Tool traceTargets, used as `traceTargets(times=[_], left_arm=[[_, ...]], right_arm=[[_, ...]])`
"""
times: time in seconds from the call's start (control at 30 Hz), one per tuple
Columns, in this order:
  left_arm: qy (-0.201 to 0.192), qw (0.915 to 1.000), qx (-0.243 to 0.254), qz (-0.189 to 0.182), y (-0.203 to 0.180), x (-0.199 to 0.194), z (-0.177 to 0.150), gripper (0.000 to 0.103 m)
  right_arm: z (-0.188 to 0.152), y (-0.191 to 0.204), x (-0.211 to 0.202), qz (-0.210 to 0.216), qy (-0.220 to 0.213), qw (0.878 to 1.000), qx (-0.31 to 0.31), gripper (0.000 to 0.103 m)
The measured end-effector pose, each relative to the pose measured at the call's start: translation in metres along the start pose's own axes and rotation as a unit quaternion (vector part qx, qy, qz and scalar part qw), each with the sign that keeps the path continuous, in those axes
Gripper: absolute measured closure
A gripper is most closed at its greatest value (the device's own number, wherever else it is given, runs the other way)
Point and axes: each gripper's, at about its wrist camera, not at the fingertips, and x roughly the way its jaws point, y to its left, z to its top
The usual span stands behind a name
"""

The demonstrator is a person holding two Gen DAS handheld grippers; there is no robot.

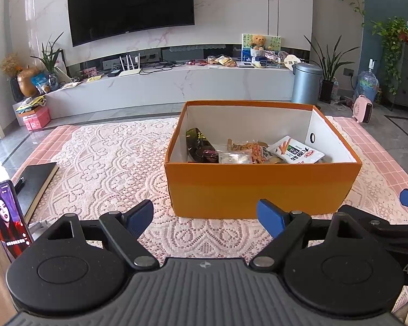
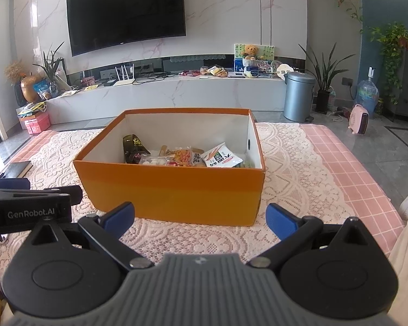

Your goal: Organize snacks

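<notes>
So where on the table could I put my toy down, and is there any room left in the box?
The lace cloth is bare between the orange box and the black book, and in front of the box near the open left gripper and open right gripper. Inside the box, snack packets crowd the near side; the far side cannot be seen.
</notes>
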Motion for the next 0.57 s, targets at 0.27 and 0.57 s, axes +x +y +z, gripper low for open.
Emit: traceTargets(times=[0.27, 0.57], left_arm=[[-0.001, 1.0000, 0.000, 0.005, 0.0011, -0.0012, -0.0004, 0.003], [-0.002, 1.0000, 0.000, 0.003, 0.0012, -0.0019, -0.0002, 0.003]], right_arm=[[-0.0006, 0.0001, 0.0019, 0.002, 0.003, 1.000, 0.001, 0.003], [-0.0009, -0.0001, 0.0019, 0.002, 0.004, 1.000, 0.001, 0.003]])
